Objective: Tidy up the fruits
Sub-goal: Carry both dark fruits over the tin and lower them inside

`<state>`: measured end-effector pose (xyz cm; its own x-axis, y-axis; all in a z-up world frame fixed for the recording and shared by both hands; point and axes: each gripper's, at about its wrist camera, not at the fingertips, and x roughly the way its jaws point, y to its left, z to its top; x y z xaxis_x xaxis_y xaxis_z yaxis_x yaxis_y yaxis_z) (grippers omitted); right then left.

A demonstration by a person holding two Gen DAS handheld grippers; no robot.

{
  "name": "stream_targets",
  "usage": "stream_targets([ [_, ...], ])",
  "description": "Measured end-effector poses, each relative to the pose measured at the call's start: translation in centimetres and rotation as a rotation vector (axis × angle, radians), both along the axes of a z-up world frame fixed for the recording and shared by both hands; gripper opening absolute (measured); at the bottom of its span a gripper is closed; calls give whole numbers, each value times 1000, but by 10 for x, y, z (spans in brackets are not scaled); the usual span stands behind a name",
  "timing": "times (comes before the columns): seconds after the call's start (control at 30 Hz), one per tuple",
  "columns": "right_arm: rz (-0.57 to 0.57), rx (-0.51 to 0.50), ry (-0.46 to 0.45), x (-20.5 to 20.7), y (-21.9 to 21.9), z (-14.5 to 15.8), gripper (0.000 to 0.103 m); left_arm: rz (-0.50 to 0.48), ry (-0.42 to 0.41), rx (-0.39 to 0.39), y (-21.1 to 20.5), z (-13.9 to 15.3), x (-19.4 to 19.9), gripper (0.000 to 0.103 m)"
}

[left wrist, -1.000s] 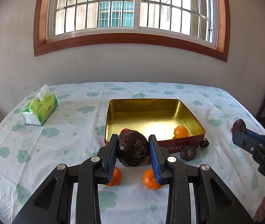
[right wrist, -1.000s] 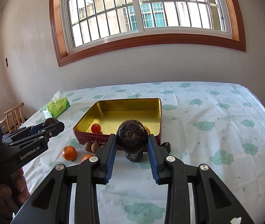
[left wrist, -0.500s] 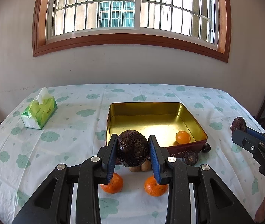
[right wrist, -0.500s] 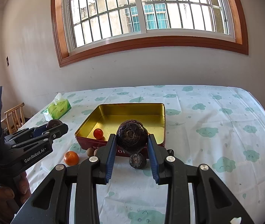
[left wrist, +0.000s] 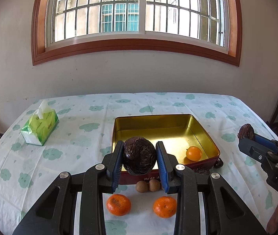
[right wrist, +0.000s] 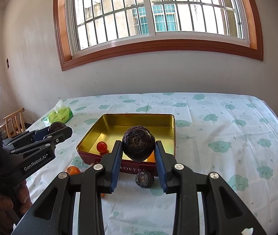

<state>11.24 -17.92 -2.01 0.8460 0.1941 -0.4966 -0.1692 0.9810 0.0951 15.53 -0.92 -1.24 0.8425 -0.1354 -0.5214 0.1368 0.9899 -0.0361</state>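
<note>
Evidently each gripper, left (left wrist: 139, 161) and right (right wrist: 138, 160), clenched its jaws on a wrinkled dark fruit (left wrist: 139, 155), carried above the desk (left wrist: 64, 156) toward the tin (left wrist: 203, 135) for depositing.

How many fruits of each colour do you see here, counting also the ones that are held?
Dark wrinkled fruits: 3, two of them held
Orange fruits: 3
Small brown fruits: 2
Red fruit: 1
Small black thing, kind unclear: 1
Total: 10
</note>
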Motion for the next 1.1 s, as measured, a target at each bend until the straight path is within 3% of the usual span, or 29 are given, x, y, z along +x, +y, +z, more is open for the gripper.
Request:
stream_targets([
  [1.1,-13,-11,45,49,-2,-16,30,-2,32,27,1,-12,48,34],
])
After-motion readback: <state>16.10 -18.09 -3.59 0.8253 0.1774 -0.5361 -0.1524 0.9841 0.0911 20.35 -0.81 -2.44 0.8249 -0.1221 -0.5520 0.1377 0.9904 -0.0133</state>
